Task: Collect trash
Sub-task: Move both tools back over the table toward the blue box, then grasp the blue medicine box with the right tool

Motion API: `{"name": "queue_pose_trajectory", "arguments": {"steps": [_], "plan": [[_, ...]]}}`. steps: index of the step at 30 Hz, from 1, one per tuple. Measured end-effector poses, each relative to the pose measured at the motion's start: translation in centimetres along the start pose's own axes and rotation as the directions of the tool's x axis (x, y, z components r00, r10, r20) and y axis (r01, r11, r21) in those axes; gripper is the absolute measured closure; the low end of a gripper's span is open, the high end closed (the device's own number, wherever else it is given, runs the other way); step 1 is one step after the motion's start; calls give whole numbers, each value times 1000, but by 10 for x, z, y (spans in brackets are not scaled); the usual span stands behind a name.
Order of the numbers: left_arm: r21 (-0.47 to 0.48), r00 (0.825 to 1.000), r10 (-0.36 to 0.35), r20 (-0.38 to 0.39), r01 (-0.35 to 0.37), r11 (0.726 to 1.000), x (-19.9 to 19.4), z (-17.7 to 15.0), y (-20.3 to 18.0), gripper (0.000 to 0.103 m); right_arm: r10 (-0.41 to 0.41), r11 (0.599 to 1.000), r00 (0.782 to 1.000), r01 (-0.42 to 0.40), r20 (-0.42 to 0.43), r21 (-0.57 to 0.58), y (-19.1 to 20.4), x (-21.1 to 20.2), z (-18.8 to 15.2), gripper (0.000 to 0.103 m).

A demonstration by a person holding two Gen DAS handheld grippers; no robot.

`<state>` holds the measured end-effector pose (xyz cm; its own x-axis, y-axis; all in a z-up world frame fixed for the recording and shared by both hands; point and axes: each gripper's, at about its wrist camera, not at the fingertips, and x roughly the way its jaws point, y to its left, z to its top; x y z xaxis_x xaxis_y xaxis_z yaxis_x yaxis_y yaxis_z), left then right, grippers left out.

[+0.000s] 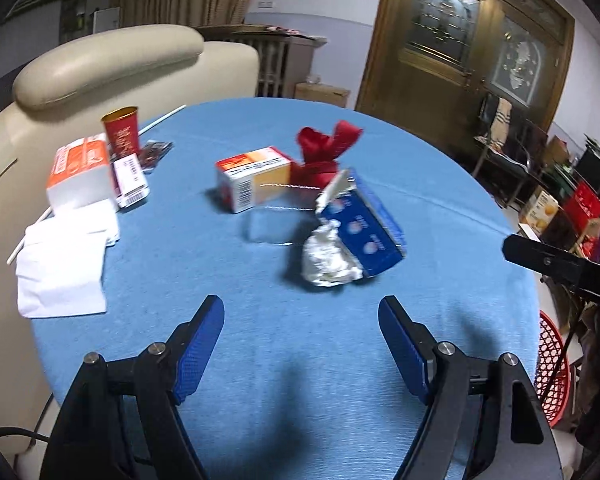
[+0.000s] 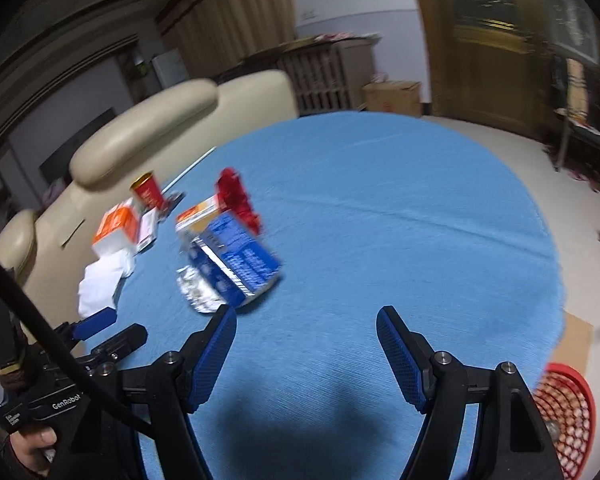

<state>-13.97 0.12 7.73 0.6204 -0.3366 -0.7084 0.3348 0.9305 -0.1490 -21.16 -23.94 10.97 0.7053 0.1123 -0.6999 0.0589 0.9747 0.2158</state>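
On the round blue-clothed table [image 1: 188, 248] lies a torn blue carton [image 1: 370, 236] with crumpled foil [image 1: 328, 264] spilling from it. Behind it are an orange-and-white box [image 1: 252, 182] and a red ribbon bow [image 1: 326, 152]. My left gripper [image 1: 300, 308] hovers open just short of the foil, nothing between its blue pads. In the right wrist view the blue carton [image 2: 240, 264] and foil [image 2: 196, 292] lie ahead and to the left of my right gripper [image 2: 306, 316], which is open and holds nothing. The left gripper's blue finger [image 2: 96, 324] shows at that view's lower left.
At the table's left are a red cup [image 1: 122, 132], an orange tissue pack [image 1: 80, 172], white tissues [image 1: 64, 268] and a white straw [image 1: 162, 118]. A cream sofa [image 1: 100, 60] borders that side. A red mesh basket [image 2: 568, 412] stands on the floor at the right, below the table edge.
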Motion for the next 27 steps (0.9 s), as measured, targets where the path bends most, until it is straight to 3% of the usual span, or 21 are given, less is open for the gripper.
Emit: {"name": "queue_pose_trajectory", "arguments": {"steps": [14,20,27], "plan": [[-30,999,37,-24,-38,999,7,0,23,23,74,970,990,-100,-121,-223,49,85,32,25],[-37,998,48,-36,-49,998,11,1,27,23,88,953,984,-128,-155,-274,56,111,43,17],[-33,997,55,-45,-56,998,15,1,29,23,121,938,973,-176,-194,-299,59,138,51,15]]}}
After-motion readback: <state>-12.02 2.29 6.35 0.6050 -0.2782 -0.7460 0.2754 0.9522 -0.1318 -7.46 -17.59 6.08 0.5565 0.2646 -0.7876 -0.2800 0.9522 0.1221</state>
